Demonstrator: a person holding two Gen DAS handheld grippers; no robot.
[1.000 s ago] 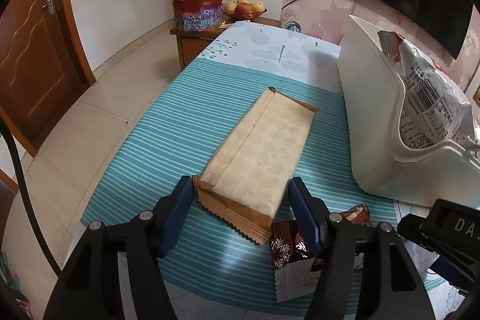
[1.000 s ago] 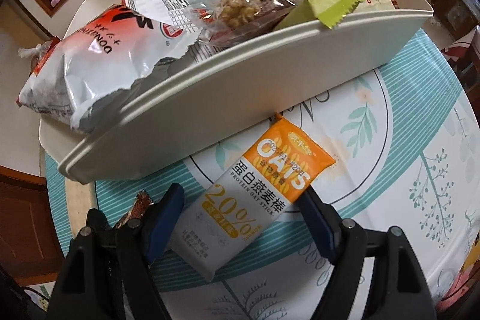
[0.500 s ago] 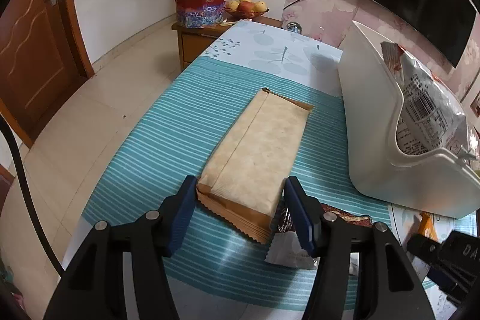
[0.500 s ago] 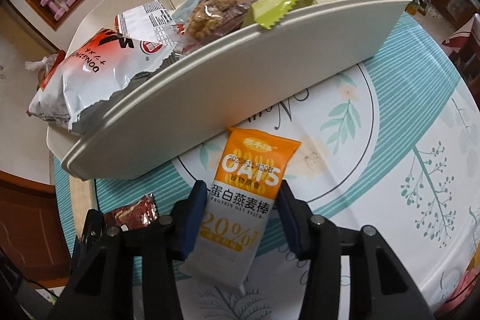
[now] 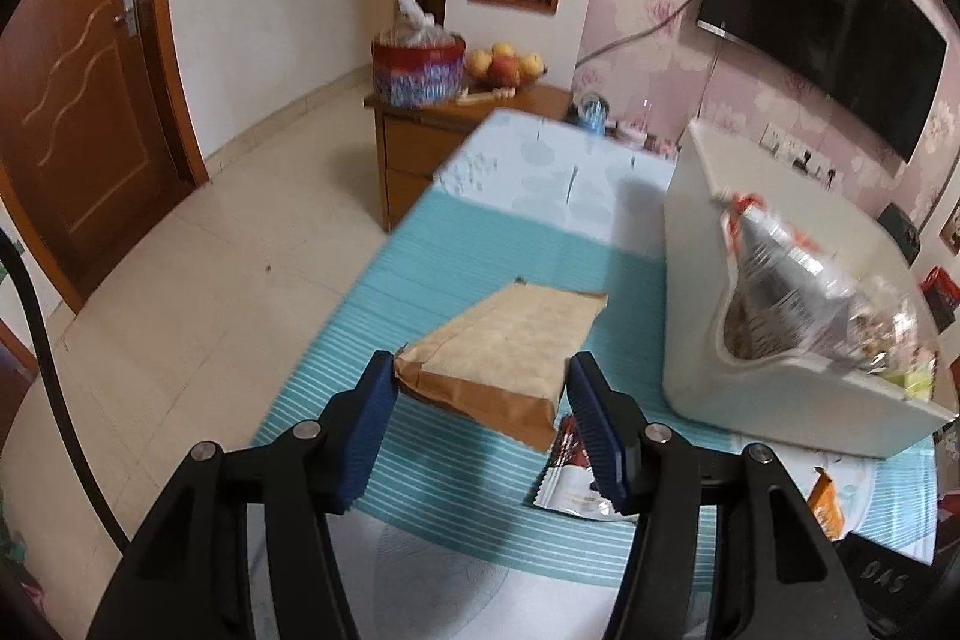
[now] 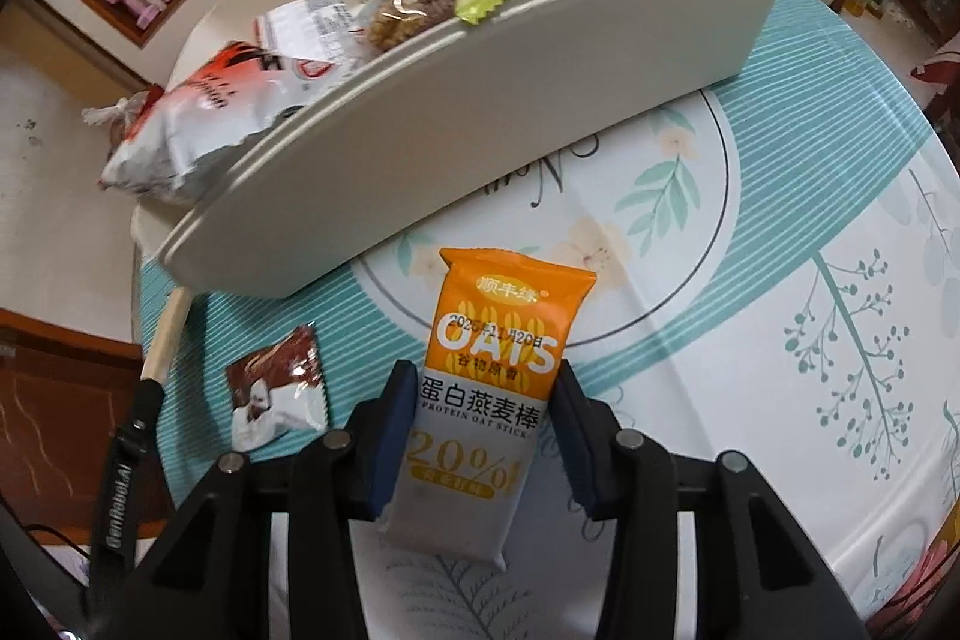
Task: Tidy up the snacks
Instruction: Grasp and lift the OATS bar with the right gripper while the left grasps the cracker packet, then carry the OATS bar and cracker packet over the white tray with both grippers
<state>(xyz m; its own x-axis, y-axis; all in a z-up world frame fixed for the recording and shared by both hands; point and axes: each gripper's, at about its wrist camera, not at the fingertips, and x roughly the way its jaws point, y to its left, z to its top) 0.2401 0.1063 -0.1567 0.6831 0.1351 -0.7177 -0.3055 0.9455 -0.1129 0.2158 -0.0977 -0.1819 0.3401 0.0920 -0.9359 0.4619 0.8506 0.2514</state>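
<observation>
My left gripper [image 5: 480, 394] is shut on a flat tan snack packet [image 5: 510, 340] and holds its near end up off the teal tablecloth. My right gripper [image 6: 485, 415] is shut on an orange and white oat bar [image 6: 483, 394], which points toward the bin. The white snack bin [image 6: 480, 112] stands just beyond, holding several packets; it also shows in the left wrist view [image 5: 774, 388]. A small brown and white snack packet [image 6: 276, 388] lies on the cloth left of the right gripper, and under my left gripper's right finger [image 5: 570, 478].
The table edge runs along the left in the left wrist view, with tiled floor [image 5: 240, 250] beyond. A wooden side cabinet [image 5: 444, 130] with a red tin and fruit stands past the table's far end. A TV [image 5: 822, 16] hangs on the wall.
Both grippers closed on their packets. The left one has raised the tan packet's near end. The oat bar has turned to lie straight between the right fingers.
</observation>
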